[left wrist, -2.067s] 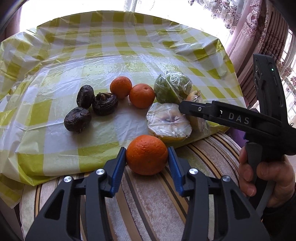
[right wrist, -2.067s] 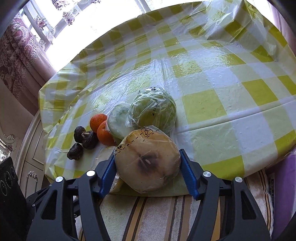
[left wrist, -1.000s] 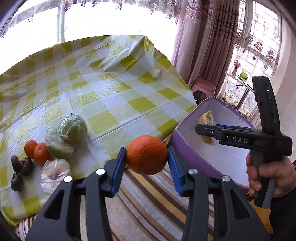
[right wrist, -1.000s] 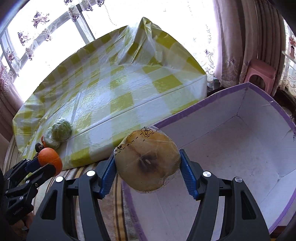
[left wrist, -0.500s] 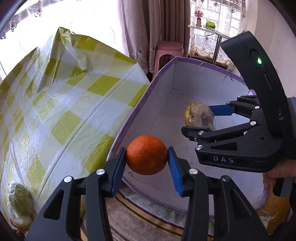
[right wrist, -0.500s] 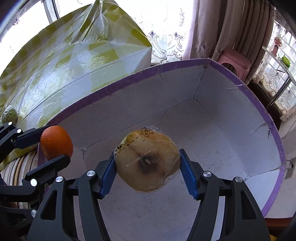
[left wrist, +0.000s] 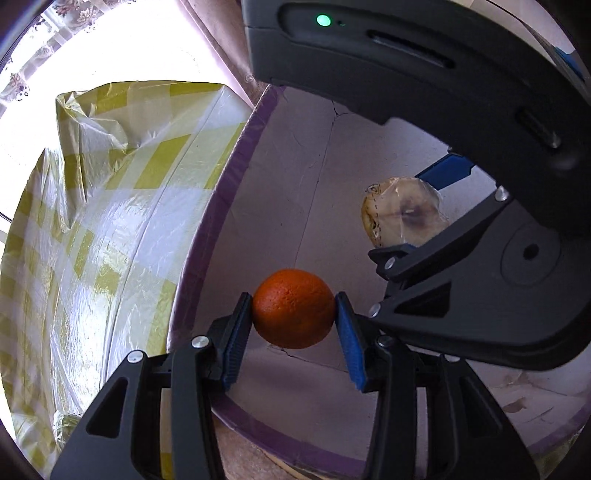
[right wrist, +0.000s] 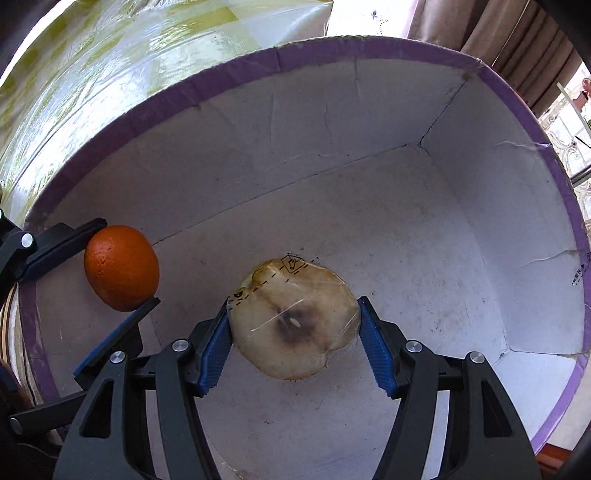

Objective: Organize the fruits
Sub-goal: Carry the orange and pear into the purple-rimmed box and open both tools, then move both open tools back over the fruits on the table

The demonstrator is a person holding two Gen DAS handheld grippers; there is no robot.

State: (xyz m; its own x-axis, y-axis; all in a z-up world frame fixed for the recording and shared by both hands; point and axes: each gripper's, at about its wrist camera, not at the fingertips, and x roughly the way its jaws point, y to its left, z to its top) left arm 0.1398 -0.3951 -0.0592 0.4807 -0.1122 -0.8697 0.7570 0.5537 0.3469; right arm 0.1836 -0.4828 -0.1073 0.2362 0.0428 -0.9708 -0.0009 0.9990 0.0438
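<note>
Two claws hang over one white cardboard box (right wrist: 461,229) with a purple rim, and each grips a fruit. Inside the box's left wall, seen from the right wrist, the left claw (right wrist: 120,268) is clamped on an orange (right wrist: 121,267), its blue pads pressing the fruit from opposite sides. From the left wrist the same orange (left wrist: 293,308) sits squarely between the pads of the left claw (left wrist: 293,310), above the box floor and not touching it.

Nearer the middle of the box, the right claw (right wrist: 293,326) is closed on a plastic-wrapped cut fruit (right wrist: 293,319) (pale flesh, a brown core patch, dashed print on the wrapping). Its left pad presses the wrap; at the right pad the contact is at the film's edge. Whether the fruit's underside touches the box floor cannot be told from the right wrist view. In the left wrist view the wrapped fruit (left wrist: 402,216) shows deeper in the box than the orange, partly behind the black body of the right claw (left wrist: 424,210), on which a green light glows.

Just outside the box's left wall lies the bench under a yellow-and-white checked plastic cloth (left wrist: 110,221). Beyond the box's far rim hang brownish curtains (right wrist: 517,33).
</note>
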